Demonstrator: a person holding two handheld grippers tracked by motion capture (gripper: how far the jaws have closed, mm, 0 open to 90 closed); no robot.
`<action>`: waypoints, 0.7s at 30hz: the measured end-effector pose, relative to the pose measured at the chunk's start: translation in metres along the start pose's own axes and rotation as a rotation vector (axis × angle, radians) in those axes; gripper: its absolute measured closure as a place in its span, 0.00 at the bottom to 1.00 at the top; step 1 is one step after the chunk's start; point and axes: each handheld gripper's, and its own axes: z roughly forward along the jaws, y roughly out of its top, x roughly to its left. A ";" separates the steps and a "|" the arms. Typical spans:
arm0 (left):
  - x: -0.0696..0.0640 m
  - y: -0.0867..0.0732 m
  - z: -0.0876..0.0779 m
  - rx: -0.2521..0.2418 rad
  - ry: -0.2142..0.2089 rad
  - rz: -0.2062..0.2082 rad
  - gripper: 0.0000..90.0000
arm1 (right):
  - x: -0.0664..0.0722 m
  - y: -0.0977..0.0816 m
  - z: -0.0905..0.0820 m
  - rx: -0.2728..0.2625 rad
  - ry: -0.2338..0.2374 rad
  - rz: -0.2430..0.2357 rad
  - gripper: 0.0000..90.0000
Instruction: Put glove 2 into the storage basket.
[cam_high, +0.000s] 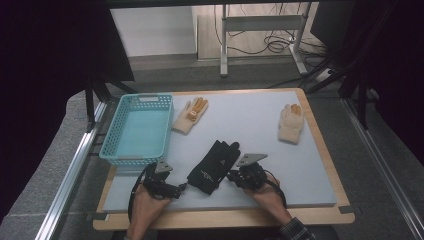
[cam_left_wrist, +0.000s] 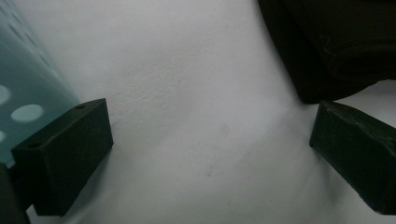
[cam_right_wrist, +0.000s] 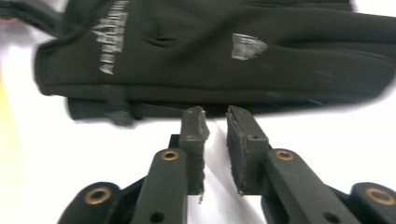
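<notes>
A black glove (cam_high: 214, 167) with pale print lies flat on the grey mat (cam_high: 245, 120), near the front middle. My left gripper (cam_high: 181, 189) rests at the glove's left, its jaws wide open over bare mat; the left gripper view has the glove's edge (cam_left_wrist: 336, 42) at the upper right, just past my left gripper (cam_left_wrist: 210, 149). My right gripper (cam_high: 231, 176) sits at the glove's right side. In the right gripper view its jaws stand a narrow gap apart with nothing between them, and my right gripper (cam_right_wrist: 217, 121) points at the glove's long edge (cam_right_wrist: 210, 51) just ahead.
A teal perforated basket (cam_high: 131, 159) stands at the left of the mat; its wall (cam_left_wrist: 28, 79) is close beside my left jaw. Two cream gloves with orange fingertips lie farther back, one (cam_high: 191, 115) by the basket and one (cam_high: 291, 123) at the right. The wooden table edge (cam_high: 225, 217) borders the mat.
</notes>
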 end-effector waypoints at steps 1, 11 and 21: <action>0.000 0.000 0.000 0.000 0.000 0.000 0.00 | -0.005 -0.002 -0.004 -0.006 -0.015 0.010 0.78; 0.000 0.000 0.000 -0.001 -0.002 -0.004 0.00 | -0.052 -0.025 -0.037 -0.027 -0.182 0.103 0.48; 0.000 0.000 0.000 -0.001 -0.002 -0.004 0.00 | -0.077 -0.042 -0.055 -0.022 -0.305 0.152 0.29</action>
